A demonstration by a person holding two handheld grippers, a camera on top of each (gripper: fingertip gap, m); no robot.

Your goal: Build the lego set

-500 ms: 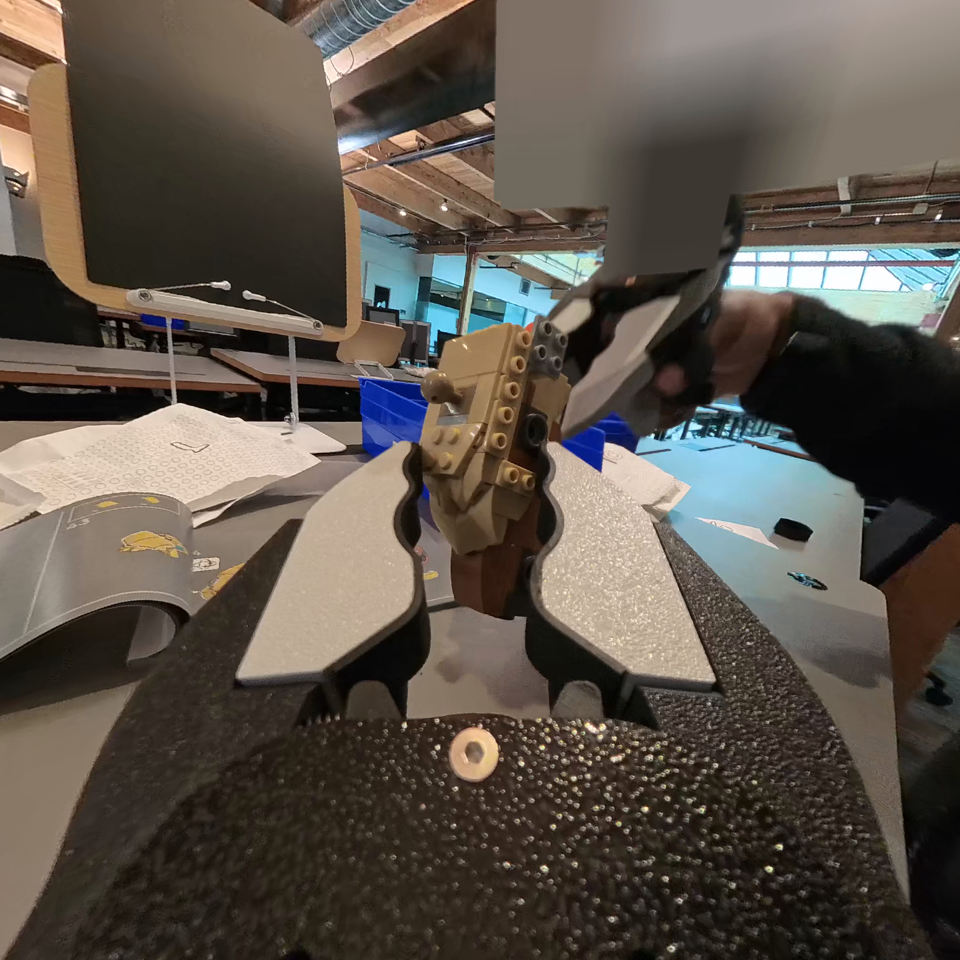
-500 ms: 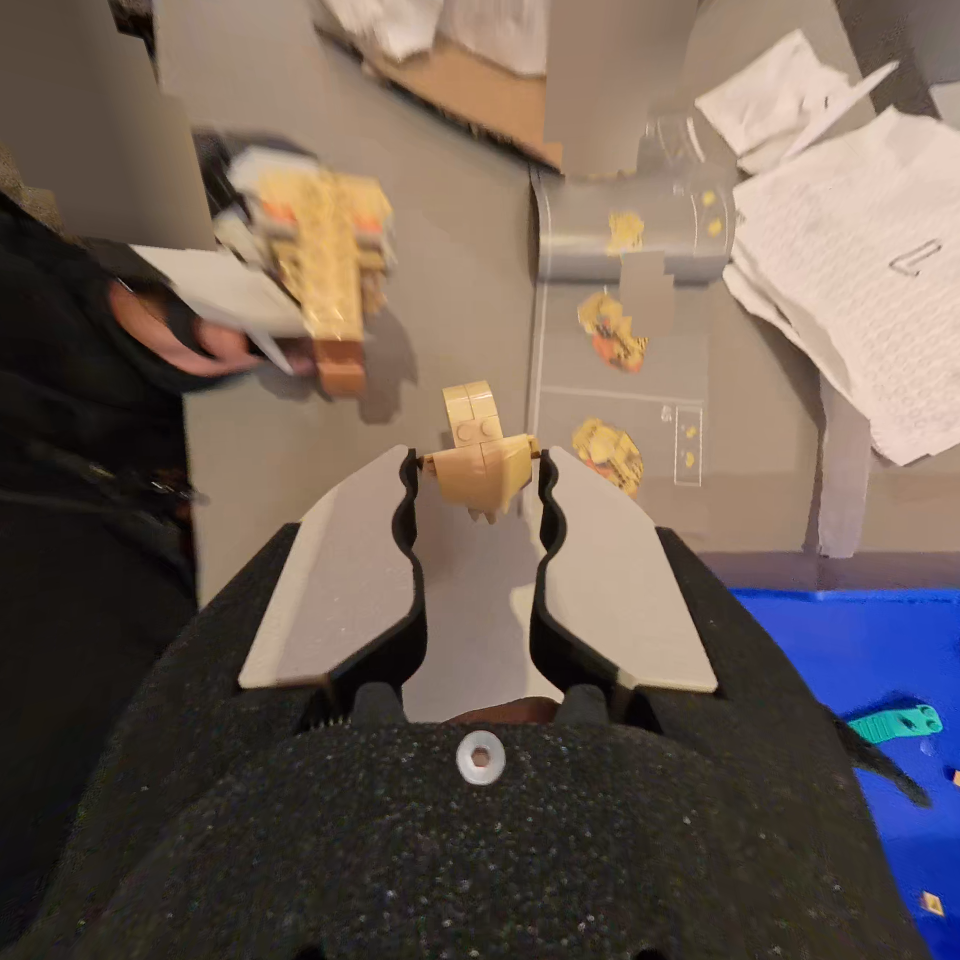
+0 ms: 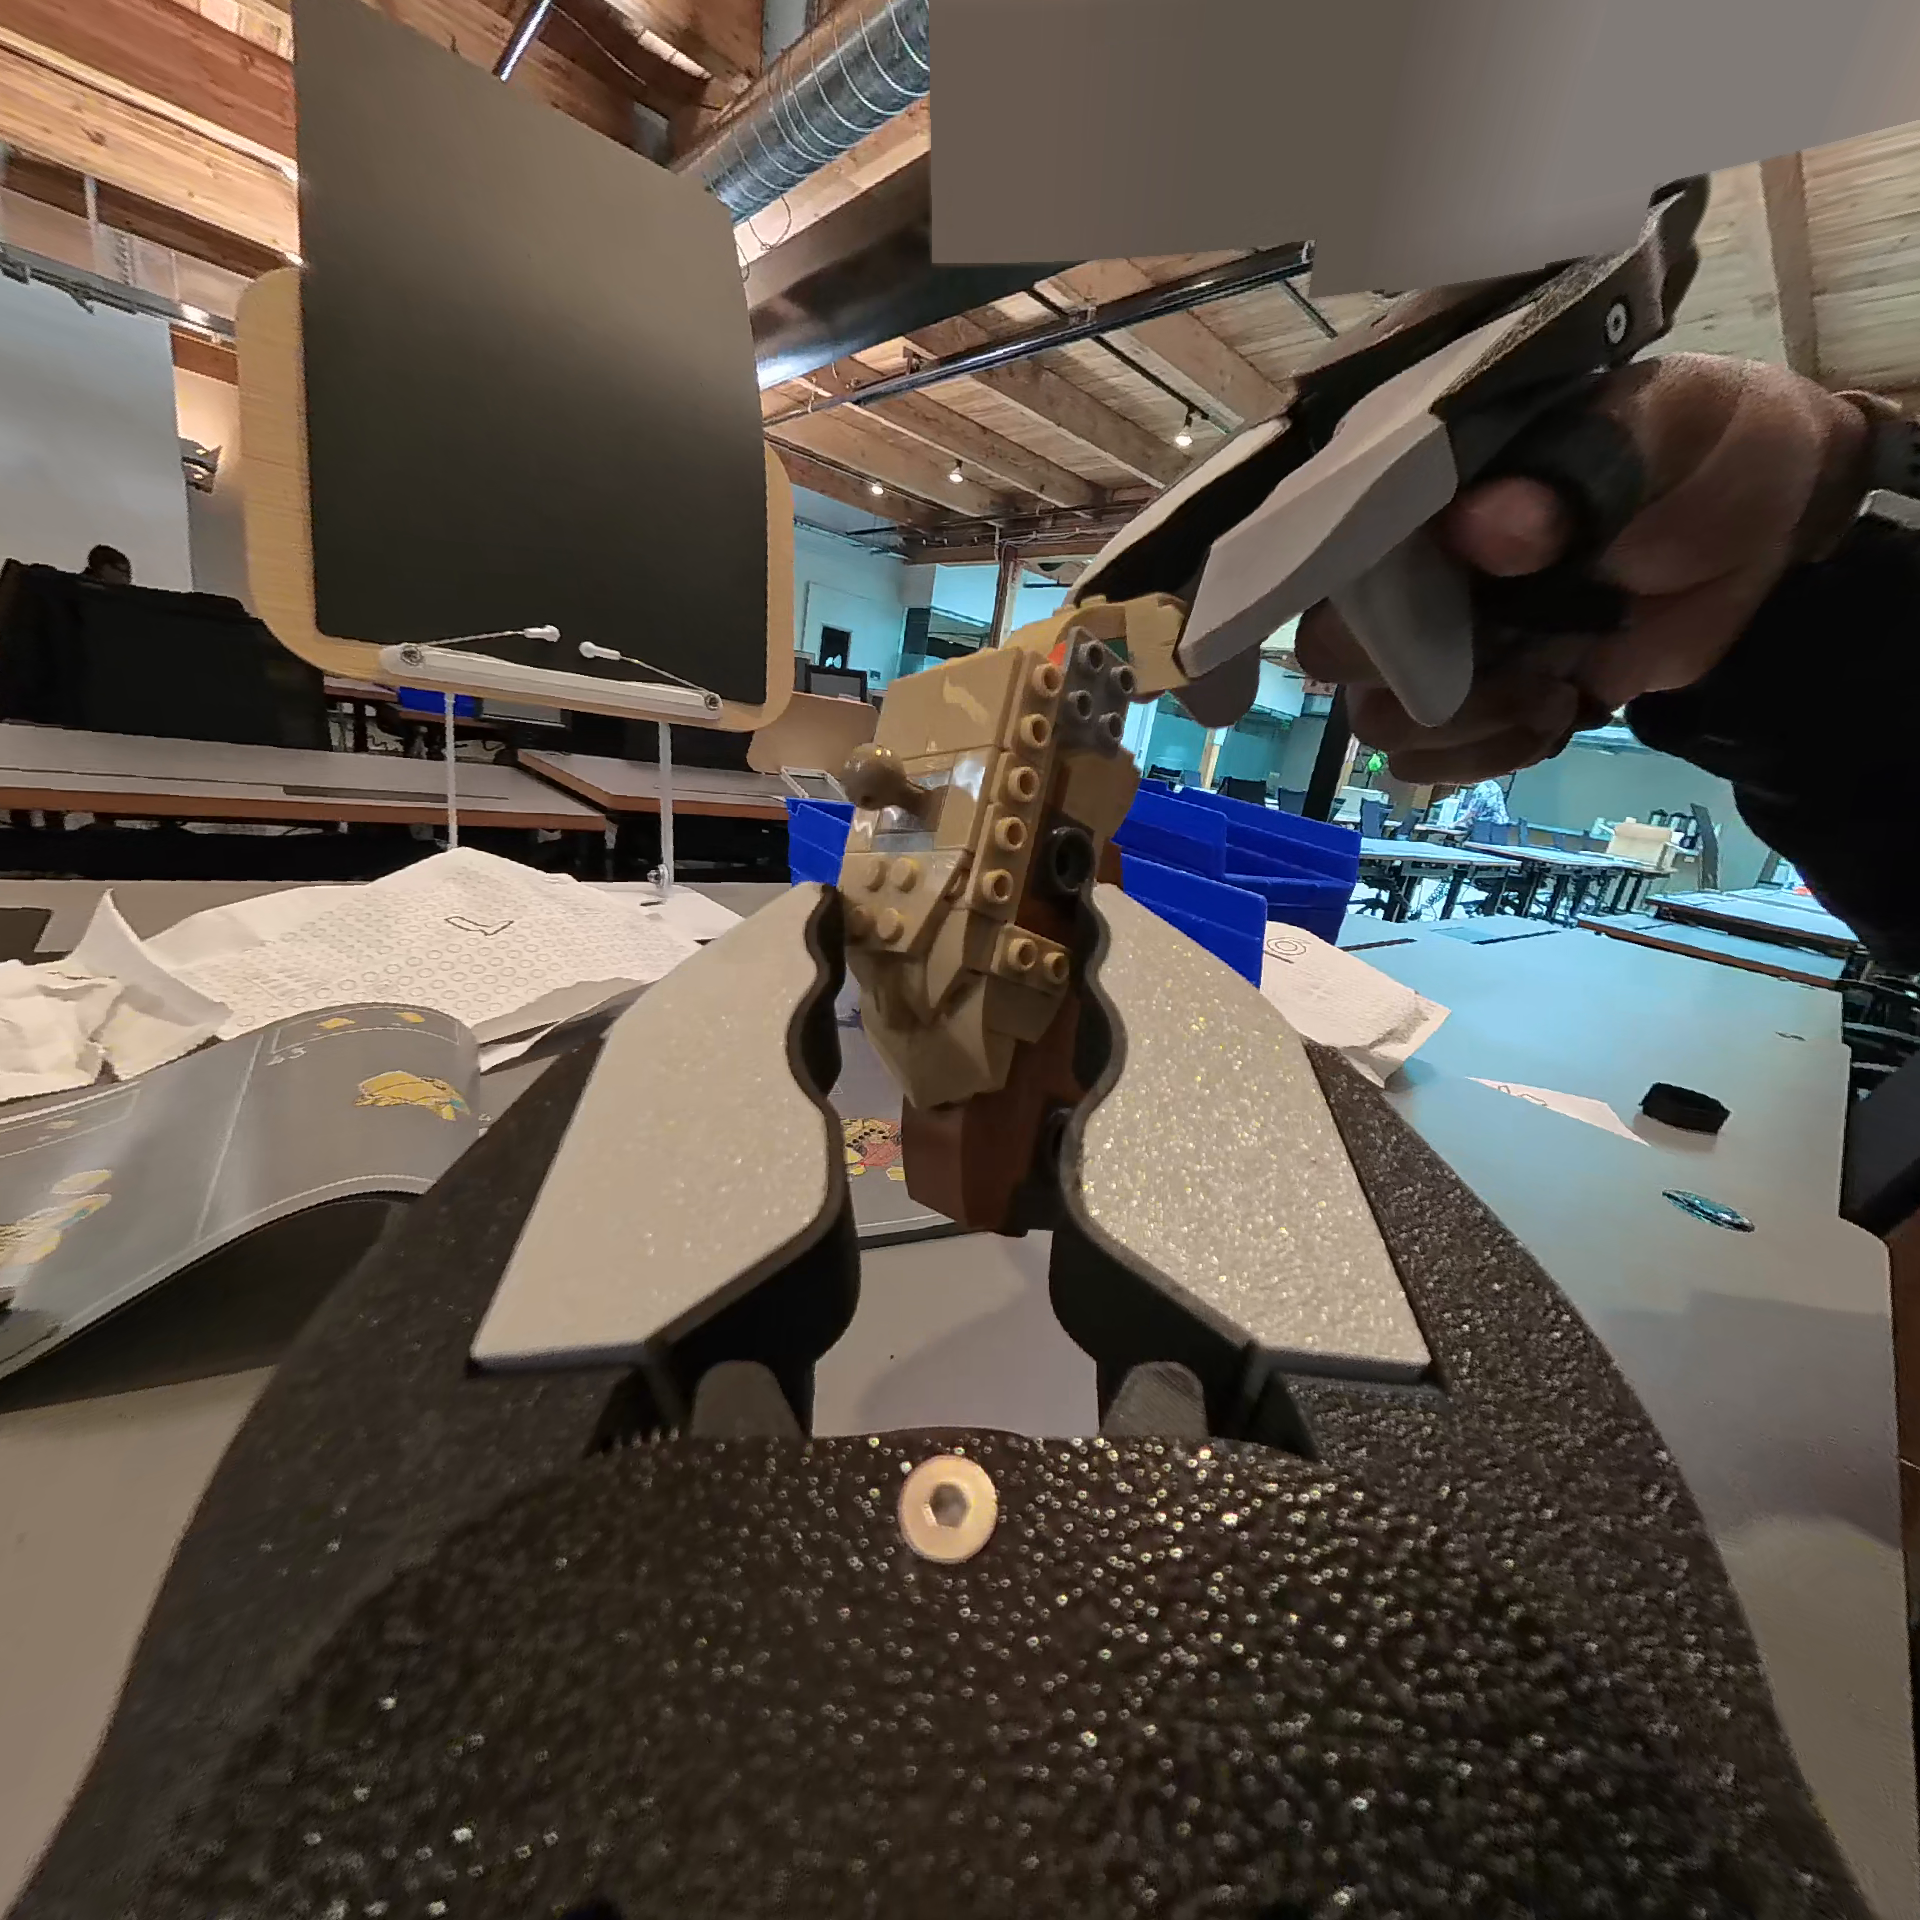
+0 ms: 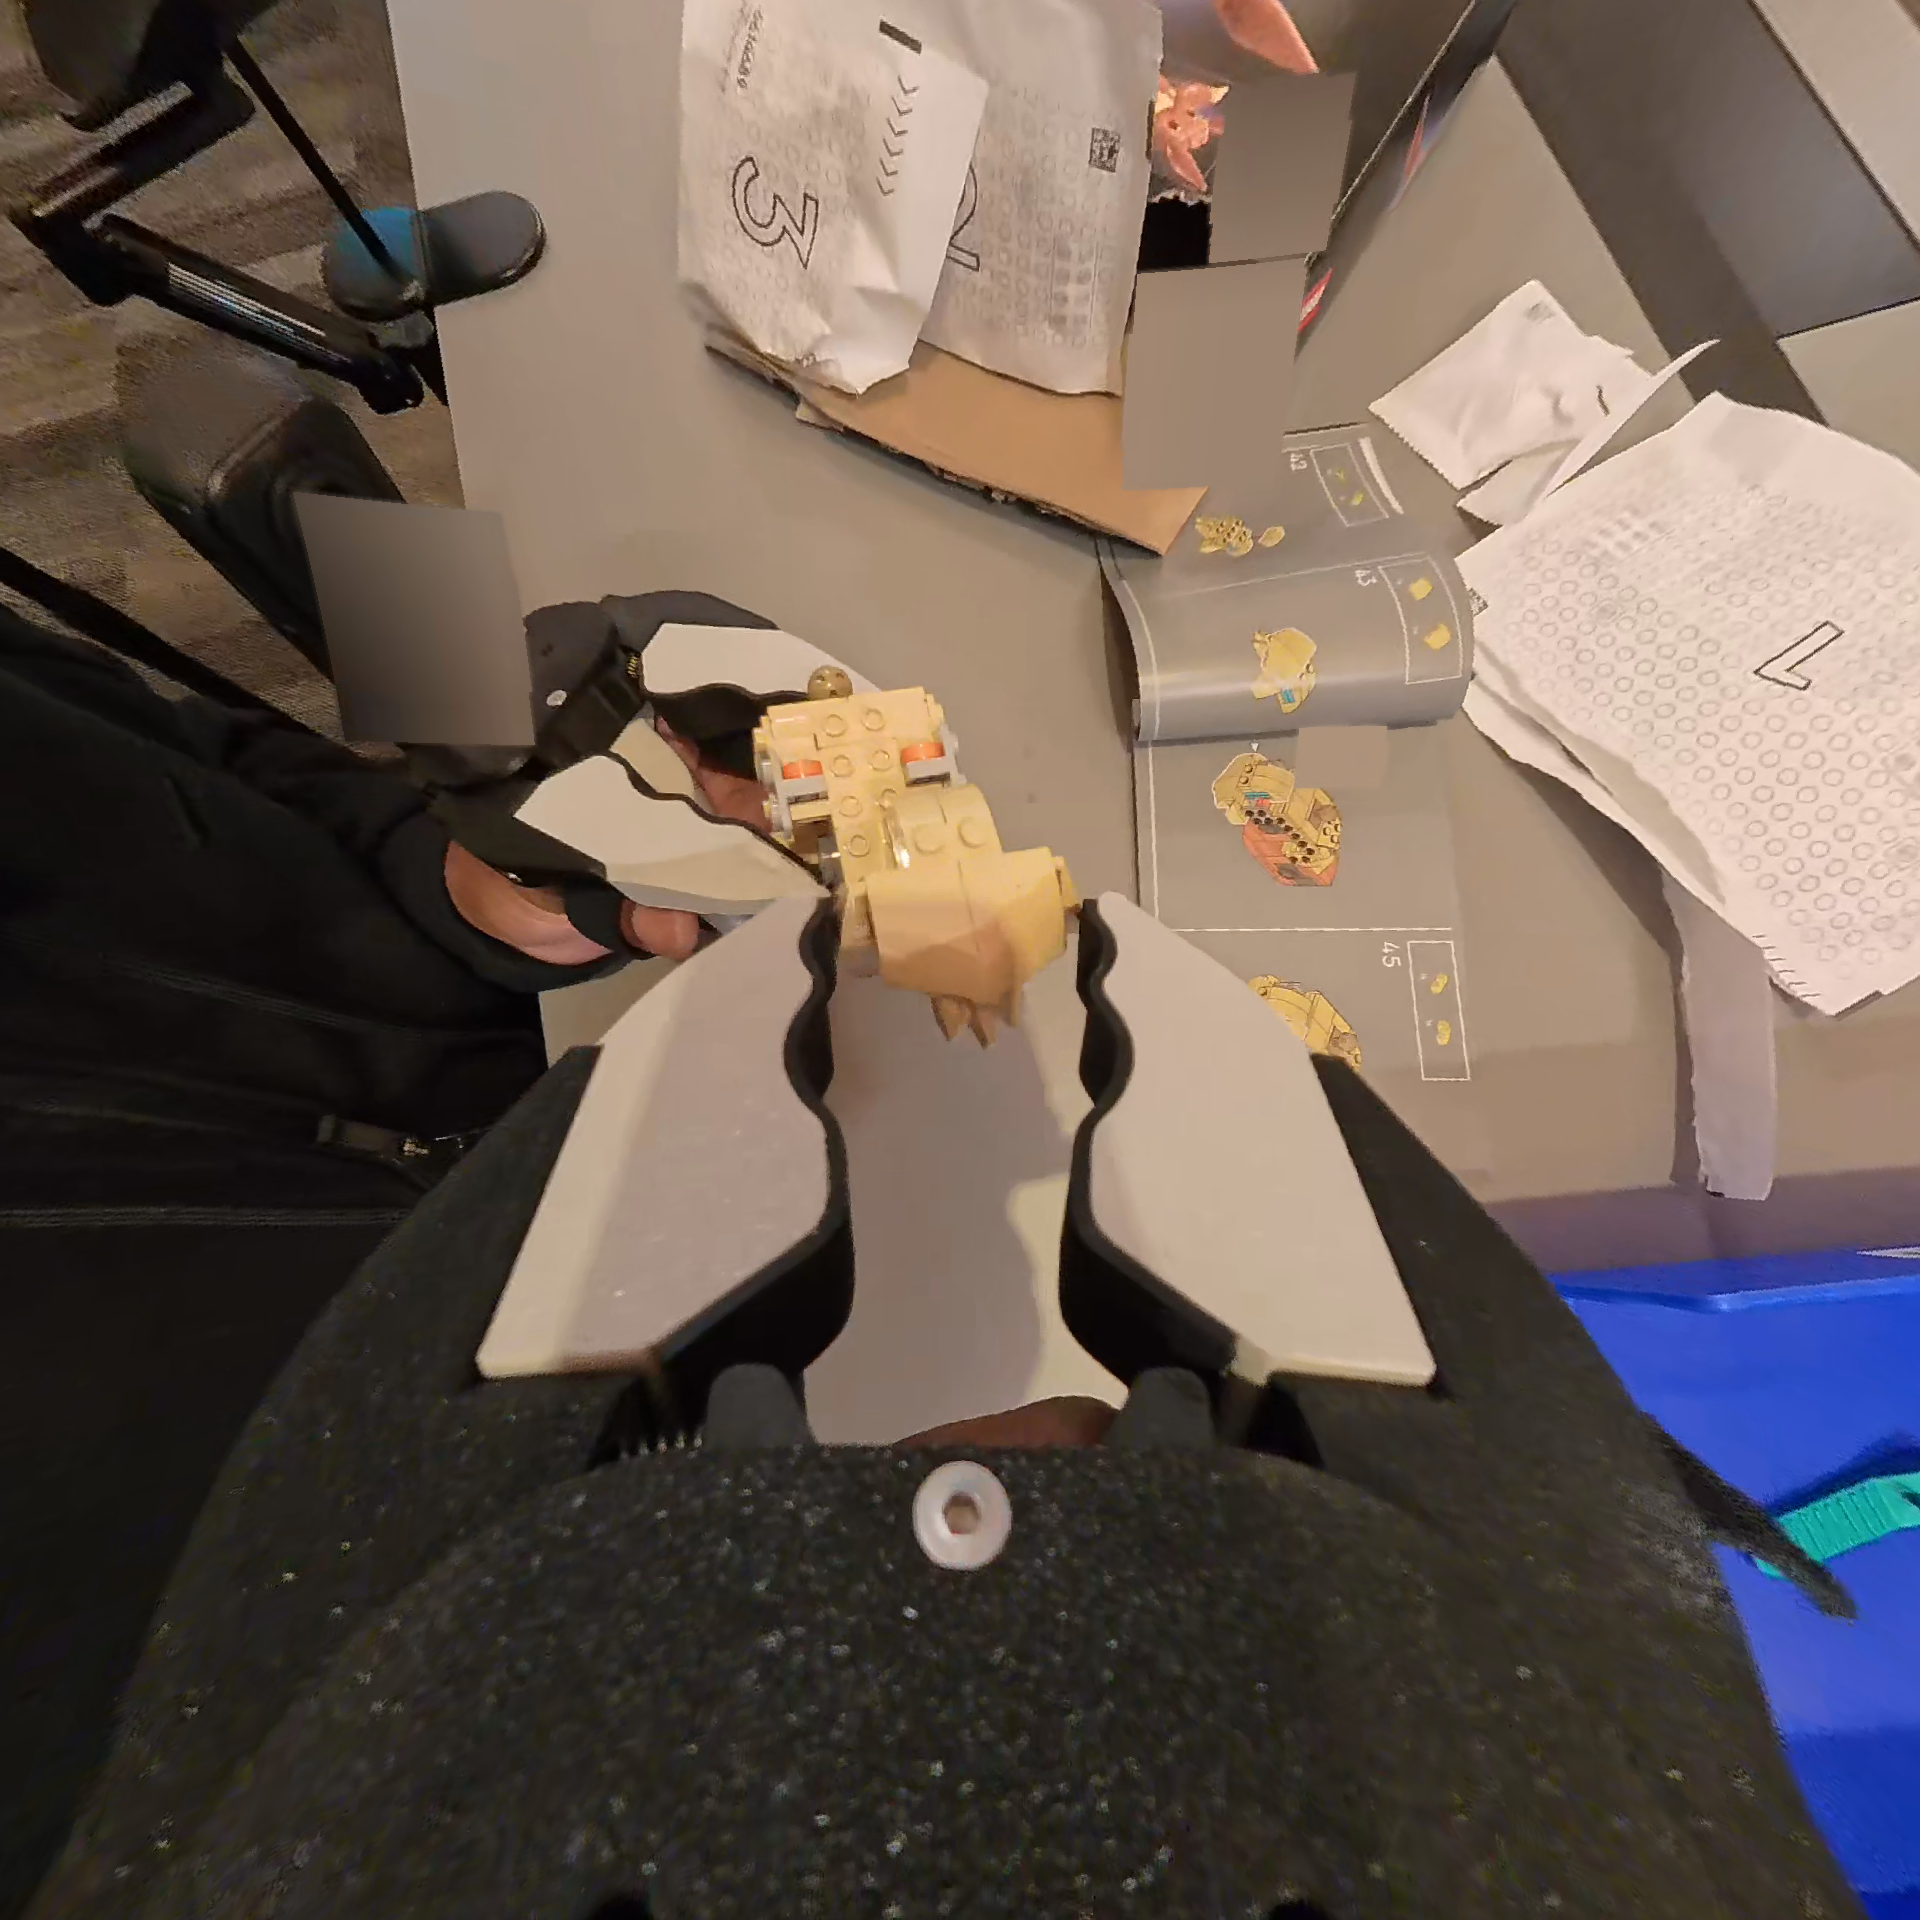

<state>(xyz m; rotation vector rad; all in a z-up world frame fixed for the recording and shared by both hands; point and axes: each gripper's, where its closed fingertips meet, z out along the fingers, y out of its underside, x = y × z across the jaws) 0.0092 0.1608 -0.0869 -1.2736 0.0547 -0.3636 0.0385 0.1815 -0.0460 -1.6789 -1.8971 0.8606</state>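
Grey worktop [image 4: 644, 436], open workshop behind. Far left: paper bags [image 4: 831, 177]; centre right: booklet [image 4: 1299, 831]; near right: blue bin [image 4: 1787, 1455], teal part [image 4: 1860, 1527] inside. Left claw [image 3: 951, 997] clamped on tan-and-brown brick model [image 3: 966, 883], held clear of worktop. Right claw [image 4: 951, 925] gripping smaller tan brick piece [image 4: 966, 914], piece touching model's upper end. Step, by judgement: joining piece to model; seating needs studs aligned, firm squeeze together.

Tan-and-brown brick model [image 3: 966, 914], blue bins [image 3: 1226, 873], seemingly circle-patterned white paper [image 4: 1704, 707].
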